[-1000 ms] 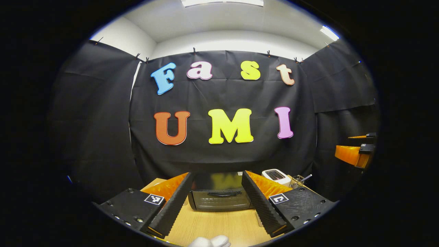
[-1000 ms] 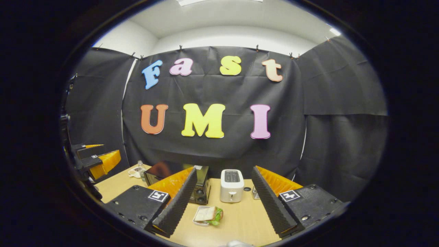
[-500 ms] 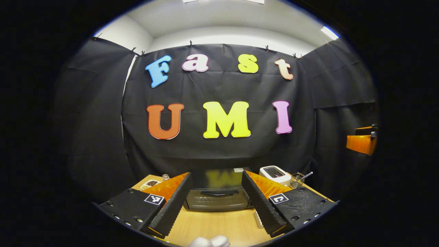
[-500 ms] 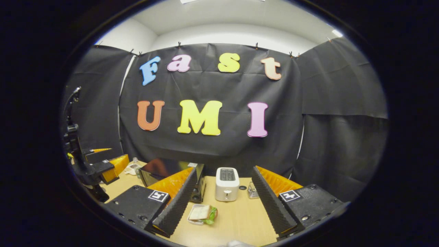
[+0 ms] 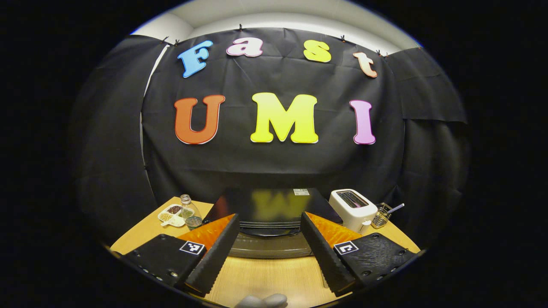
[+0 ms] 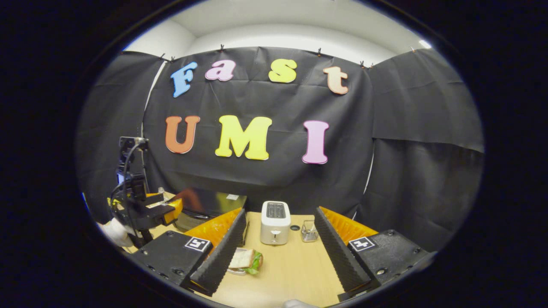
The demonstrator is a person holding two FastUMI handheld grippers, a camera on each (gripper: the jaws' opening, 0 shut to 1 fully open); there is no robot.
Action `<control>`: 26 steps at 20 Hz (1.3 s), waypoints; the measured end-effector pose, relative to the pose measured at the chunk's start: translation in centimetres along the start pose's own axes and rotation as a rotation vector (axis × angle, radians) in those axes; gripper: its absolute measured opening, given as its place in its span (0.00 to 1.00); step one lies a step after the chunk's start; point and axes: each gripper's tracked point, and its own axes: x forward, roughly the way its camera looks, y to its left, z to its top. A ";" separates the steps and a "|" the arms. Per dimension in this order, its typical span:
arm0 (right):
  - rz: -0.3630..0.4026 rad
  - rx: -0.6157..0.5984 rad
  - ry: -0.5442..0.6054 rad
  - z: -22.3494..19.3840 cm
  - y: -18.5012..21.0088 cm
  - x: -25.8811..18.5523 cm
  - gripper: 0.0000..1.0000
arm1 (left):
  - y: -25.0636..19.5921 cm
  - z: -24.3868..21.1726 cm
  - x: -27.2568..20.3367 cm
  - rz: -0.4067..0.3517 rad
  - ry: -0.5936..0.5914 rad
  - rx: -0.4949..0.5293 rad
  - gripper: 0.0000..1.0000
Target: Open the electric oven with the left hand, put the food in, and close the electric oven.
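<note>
Straight ahead of my left gripper (image 5: 269, 239), fingers spread apart, sits the closed oven (image 5: 274, 214) on the table (image 5: 274, 278); my right gripper (image 6: 278, 239), also spread, hovers near the sandwich (image 6: 246, 259)

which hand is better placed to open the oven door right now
Left. In the left gripper view the left tool is open and lined up on the oven, whose door handle sits between its fingers. The right tool is open over the sandwich, facing the toaster.
</note>
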 end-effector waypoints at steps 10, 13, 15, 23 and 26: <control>-0.068 0.002 0.054 -2.0 -2.5 -1.1 1.00 | 0.1 -5.9 9.2 0.029 0.136 0.068 0.94; -0.072 0.004 0.071 -2.7 -2.9 -1.3 1.00 | 0.2 -7.4 9.6 0.041 0.179 0.061 0.89; -0.073 0.007 0.082 -3.1 -3.2 -1.5 0.94 | 0.0 -7.7 9.8 0.043 0.197 0.057 0.98; -0.066 0.029 0.095 -3.8 -3.6 -1.8 0.94 | 0.2 -7.9 9.4 0.037 0.185 0.063 0.99; -0.069 0.033 0.098 -4.1 -3.7 -2.0 0.94 | 0.3 -8.3 8.9 0.036 0.192 0.061 0.99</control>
